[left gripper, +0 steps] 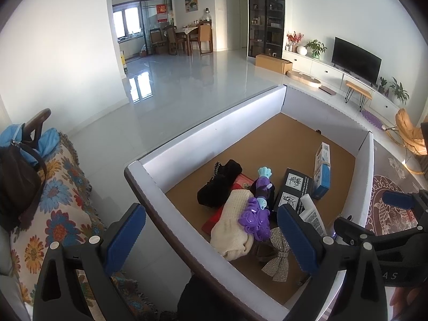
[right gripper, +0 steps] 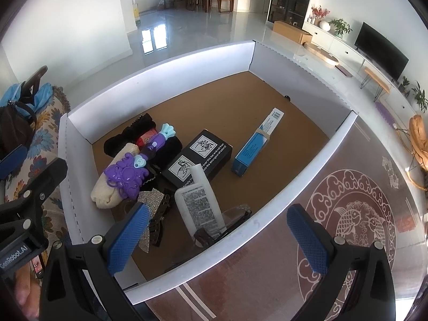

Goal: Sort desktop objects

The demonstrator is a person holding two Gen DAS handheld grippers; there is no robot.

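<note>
Both grippers spread wide, empty: left gripper (left gripper: 211, 236), right gripper (right gripper: 216, 234), hovering over white-walled box (right gripper: 160, 61). Inside: white tube (right gripper: 199, 203), purple toy (right gripper: 127, 175), black box (right gripper: 199, 155), blue carton (right gripper: 254, 144), cream cloth (right gripper: 112, 184).

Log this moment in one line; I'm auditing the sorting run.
stage: before first pick | left gripper: open, empty | right gripper: open, empty | purple toy, white tube, blue box: in white-walled tray
</note>
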